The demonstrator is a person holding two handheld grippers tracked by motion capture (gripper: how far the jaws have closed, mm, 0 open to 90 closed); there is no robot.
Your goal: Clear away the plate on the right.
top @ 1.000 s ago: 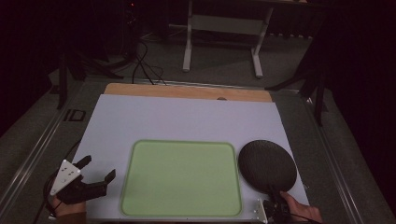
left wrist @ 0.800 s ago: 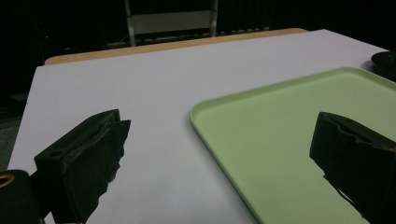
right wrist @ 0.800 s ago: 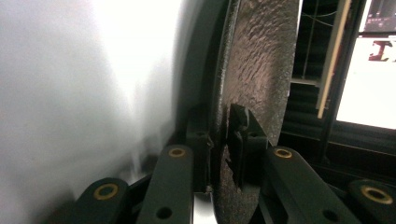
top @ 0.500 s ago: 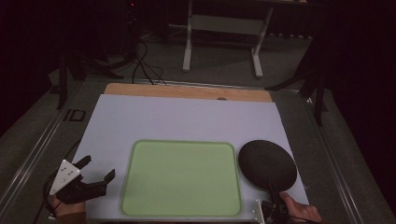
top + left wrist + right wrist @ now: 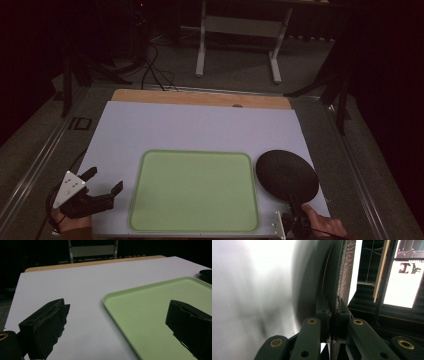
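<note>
Beside blank green tray (image 5: 194,190), unmarked black plate (image 5: 286,175)

- High view: dim and grainy; room beyond the table (image 5: 200,125) nearly black.
- Left gripper view: sharp, evenly lit, soft shadows.
- Right gripper view: white glare at left, close surfaces blurred; bright screen (image 5: 404,282) overexposed.
</note>
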